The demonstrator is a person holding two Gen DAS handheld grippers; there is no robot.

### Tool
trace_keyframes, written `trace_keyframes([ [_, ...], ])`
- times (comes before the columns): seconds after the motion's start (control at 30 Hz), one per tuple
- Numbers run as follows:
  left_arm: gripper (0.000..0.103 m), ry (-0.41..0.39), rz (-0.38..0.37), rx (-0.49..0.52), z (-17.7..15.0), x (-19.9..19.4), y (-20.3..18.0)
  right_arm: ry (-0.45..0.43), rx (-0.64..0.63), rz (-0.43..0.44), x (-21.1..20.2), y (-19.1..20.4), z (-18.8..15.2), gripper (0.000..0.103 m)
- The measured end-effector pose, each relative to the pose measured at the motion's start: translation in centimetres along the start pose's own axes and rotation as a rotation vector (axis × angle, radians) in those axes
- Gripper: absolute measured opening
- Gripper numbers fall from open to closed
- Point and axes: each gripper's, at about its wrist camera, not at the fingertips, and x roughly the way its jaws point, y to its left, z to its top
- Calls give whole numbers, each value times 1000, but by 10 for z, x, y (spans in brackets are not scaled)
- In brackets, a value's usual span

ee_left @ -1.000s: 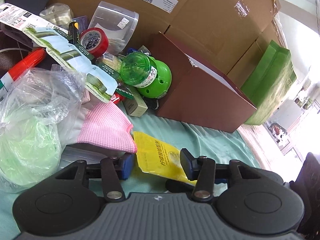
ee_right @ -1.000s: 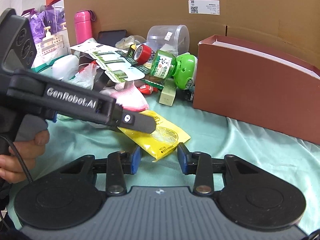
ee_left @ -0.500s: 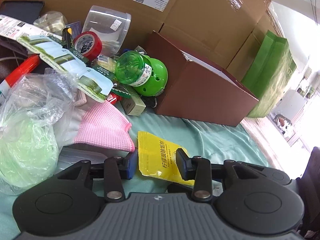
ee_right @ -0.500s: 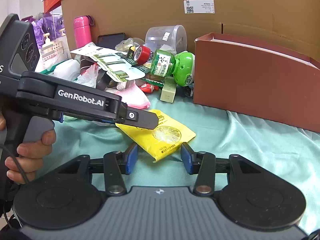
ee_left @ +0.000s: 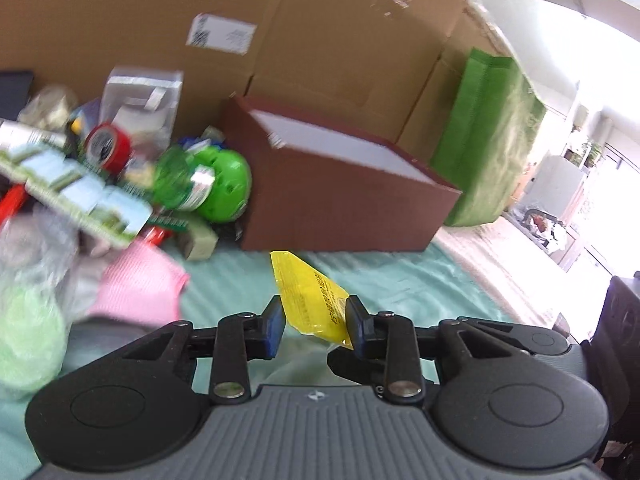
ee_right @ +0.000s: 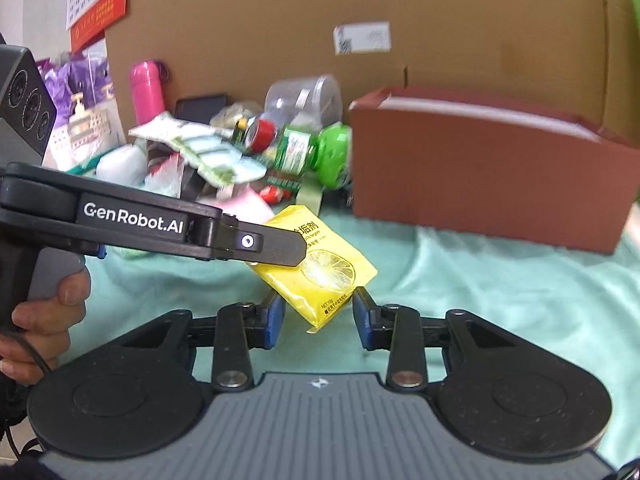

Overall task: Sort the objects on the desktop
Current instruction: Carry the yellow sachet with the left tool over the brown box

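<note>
Our left gripper [ee_left: 314, 326] is closing on the yellow sachet [ee_left: 310, 300], seemingly pinched and lifted, long axis running away between its fingers. Our right gripper [ee_right: 319, 322], closing, empty, has the sachet's corner just ahead.

Ahead of my grippers the green cloth [ee_right: 500, 280] lies bare up to the brown box [ee_right: 480, 184], which walls off the far right. A heap of clutter [ee_right: 248, 160] blocks the far left. Cardboard [ee_right: 280, 20] closes the back.
</note>
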Motion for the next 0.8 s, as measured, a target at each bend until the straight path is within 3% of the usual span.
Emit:
trace_keyframes([
  [0.27,34,-74,-39,100,46,13,-33,-119,-12,-80,-22,-24,33,36],
  [0.43,34,-108,-92,87,80,33,-37,-189,23,-114,-23,-51,62,36],
  [0.8,36,-105,-108,54,119,110,-34,-171,94,-187,18,-113,100,36],
])
